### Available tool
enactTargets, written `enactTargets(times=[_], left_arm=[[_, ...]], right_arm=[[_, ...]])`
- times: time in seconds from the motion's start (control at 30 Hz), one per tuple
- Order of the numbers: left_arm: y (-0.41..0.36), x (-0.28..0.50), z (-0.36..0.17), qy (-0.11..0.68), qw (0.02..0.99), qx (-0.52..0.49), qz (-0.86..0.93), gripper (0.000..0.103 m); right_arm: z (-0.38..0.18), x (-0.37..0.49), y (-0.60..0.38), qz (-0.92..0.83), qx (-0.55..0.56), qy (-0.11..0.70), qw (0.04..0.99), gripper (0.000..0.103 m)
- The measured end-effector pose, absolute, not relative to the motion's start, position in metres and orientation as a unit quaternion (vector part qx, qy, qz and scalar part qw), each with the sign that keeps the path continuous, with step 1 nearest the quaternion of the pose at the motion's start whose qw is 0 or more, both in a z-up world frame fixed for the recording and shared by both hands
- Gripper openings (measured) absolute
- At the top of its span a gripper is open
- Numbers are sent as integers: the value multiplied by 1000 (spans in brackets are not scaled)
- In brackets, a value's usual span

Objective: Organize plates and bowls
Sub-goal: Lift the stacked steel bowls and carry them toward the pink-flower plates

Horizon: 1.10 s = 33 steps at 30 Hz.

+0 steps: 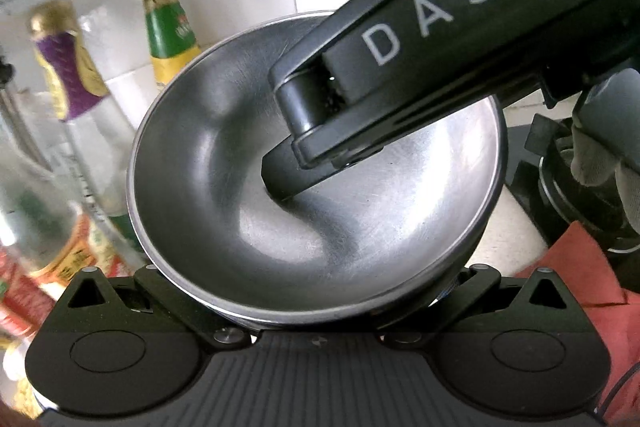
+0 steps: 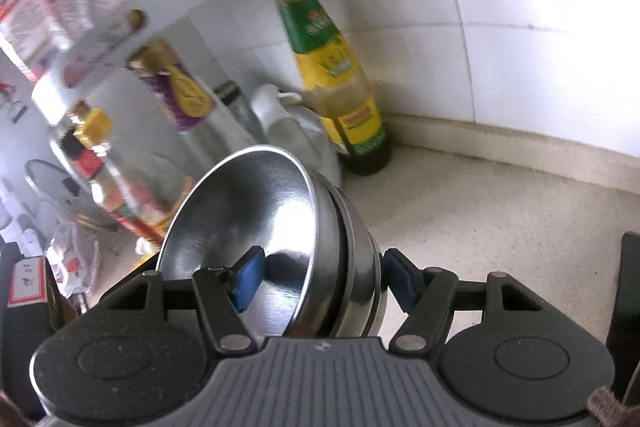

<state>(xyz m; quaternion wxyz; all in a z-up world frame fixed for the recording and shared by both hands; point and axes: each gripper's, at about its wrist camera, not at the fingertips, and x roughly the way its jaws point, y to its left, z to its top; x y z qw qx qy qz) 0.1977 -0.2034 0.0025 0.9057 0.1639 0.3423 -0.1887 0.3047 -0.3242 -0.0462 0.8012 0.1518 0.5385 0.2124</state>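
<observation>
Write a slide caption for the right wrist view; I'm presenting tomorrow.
Right gripper clamps the wall of nested steel bowls, tilted above the counter beside a sauce bottle.

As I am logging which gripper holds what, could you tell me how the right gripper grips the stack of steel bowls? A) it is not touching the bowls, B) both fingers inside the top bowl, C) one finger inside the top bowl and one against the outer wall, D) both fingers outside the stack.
C: in the right wrist view the right gripper has one blue pad inside the top bowl and the other against the outside of the stack of steel bowls.
</observation>
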Motion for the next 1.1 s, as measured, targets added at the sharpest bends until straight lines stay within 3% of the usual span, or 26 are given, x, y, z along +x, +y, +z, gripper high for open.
enactTargets(times=[0.5, 1.1], left_arm=[[-215, 97, 17, 353, 915, 142, -134, 103], [-211, 24, -32, 410, 895, 123, -129, 103]], right_arm=[[-2, 235, -325, 257, 136, 532, 795, 61], [-40, 169, -319, 249, 146, 579, 762, 61]])
